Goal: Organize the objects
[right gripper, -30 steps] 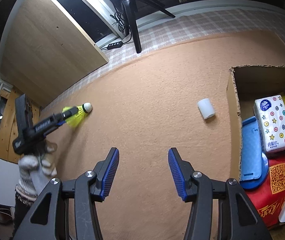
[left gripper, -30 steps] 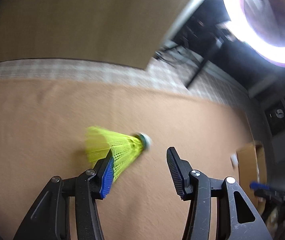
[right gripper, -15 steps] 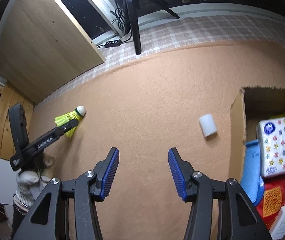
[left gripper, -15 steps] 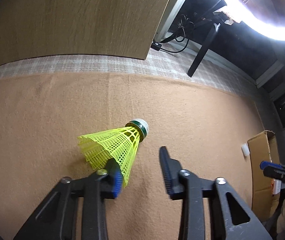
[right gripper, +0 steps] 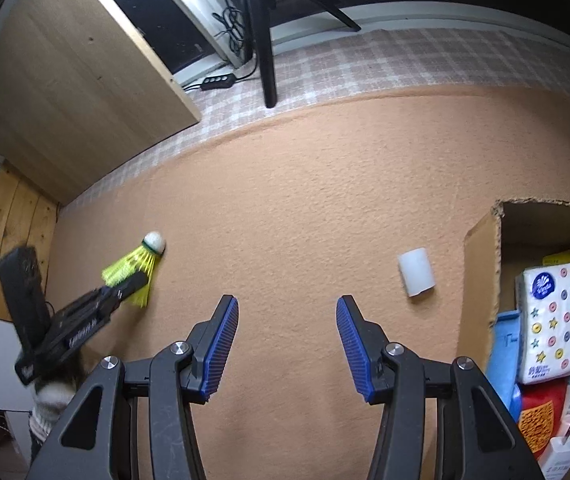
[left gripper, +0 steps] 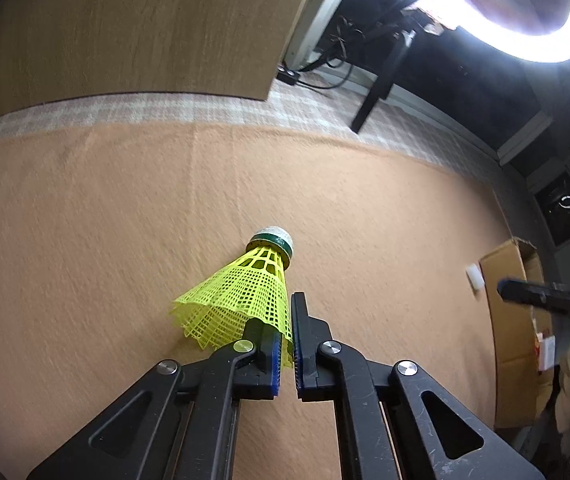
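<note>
Your left gripper pinches the shuttlecock by its skirt edge for carrying to the box; your right gripper hangs half-open, empty.

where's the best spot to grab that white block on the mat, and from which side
Take the white block across its two long sides, coming down from above. It lies flat and apart from the box, so the open right tool likely has room on both sides.
</note>
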